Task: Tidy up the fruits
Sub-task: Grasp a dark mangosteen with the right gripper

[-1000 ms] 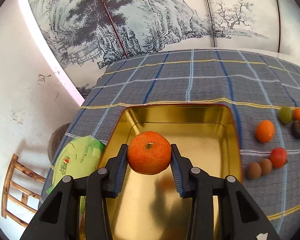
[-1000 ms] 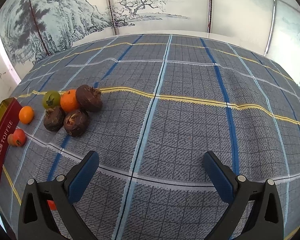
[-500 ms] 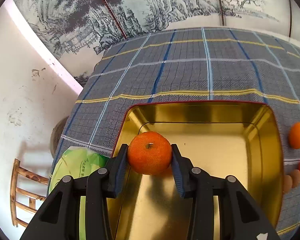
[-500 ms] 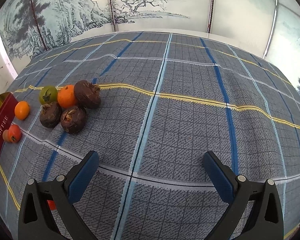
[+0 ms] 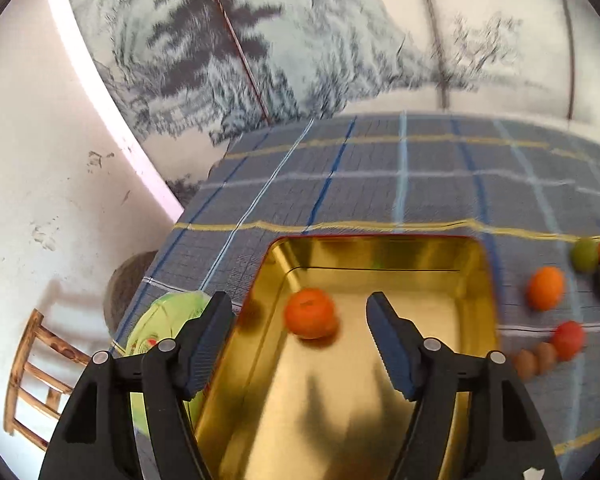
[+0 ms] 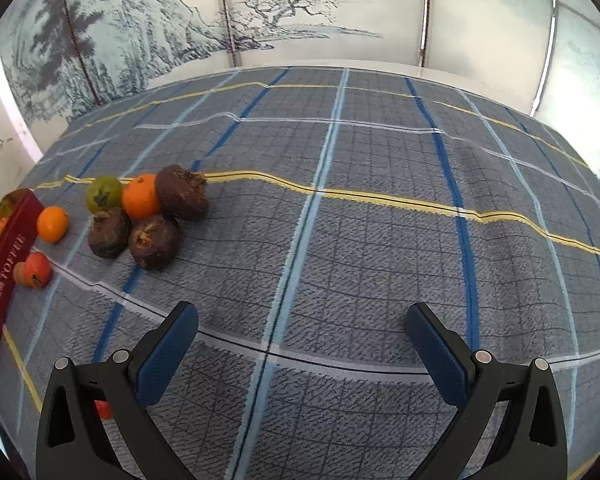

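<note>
My left gripper (image 5: 300, 312) is open above the gold tin (image 5: 380, 248). An orange mandarin (image 5: 310, 313) lies in the tin between the spread fingers, touching neither. To the tin's right on the cloth lie an orange fruit (image 5: 545, 288), a red one (image 5: 568, 340), a green one (image 5: 585, 255) and small brown ones (image 5: 534, 360). My right gripper (image 6: 302, 334) is open and empty over bare cloth. In its view the pile sits far left: three dark brown fruits (image 6: 182, 192), an orange (image 6: 142, 196), a green fruit (image 6: 103, 193), a small orange (image 6: 52, 224) and a red fruit (image 6: 37, 269).
The tin's red side (image 6: 4, 276) shows at the left edge of the right wrist view. A green packet (image 5: 168, 320) lies left of the tin at the table's corner. A wooden chair (image 5: 32, 376) stands below the table edge. A painted screen backs the table.
My left gripper has opened and let go of the mandarin, which now lies in the tin. The left view is blurred from motion. The right gripper has shifted only slightly.
</note>
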Demonstrator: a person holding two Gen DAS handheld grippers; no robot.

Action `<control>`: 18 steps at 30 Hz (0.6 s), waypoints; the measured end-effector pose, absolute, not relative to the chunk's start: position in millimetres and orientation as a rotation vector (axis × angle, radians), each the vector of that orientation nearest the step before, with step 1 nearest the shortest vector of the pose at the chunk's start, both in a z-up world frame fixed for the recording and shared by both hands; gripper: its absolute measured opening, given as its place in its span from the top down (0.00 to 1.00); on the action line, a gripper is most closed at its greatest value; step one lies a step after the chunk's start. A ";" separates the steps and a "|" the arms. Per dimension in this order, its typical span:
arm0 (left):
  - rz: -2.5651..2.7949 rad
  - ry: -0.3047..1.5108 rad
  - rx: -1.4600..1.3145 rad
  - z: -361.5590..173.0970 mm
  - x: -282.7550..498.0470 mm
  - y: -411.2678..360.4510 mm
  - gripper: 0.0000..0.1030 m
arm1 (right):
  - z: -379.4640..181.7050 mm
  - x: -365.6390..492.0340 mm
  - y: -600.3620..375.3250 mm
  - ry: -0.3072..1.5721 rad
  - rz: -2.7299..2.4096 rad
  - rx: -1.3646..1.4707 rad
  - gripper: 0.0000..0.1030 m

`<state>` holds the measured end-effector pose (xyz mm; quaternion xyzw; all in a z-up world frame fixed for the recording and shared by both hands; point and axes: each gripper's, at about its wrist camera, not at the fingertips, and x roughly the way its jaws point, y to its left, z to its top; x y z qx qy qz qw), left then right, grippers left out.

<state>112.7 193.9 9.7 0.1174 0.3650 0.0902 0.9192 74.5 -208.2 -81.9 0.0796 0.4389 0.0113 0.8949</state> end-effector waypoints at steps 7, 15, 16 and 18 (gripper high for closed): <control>0.084 0.656 0.199 25.0 43.3 162.5 0.28 | -77.6 72.4 -205.8 0.880 0.162 0.195 0.27; 0.019 0.677 0.158 19.6 8.0 139.9 0.28 | -69.0 97.8 -164.2 0.893 0.398 0.117 0.37; 0.017 0.678 0.151 19.5 4.9 140.0 0.28 | -69.2 99.6 -162.0 0.894 0.406 0.117 0.37; 0.016 0.679 0.138 20.3 2.9 140.1 0.28 | -69.6 105.6 -155.7 0.888 0.411 0.106 0.37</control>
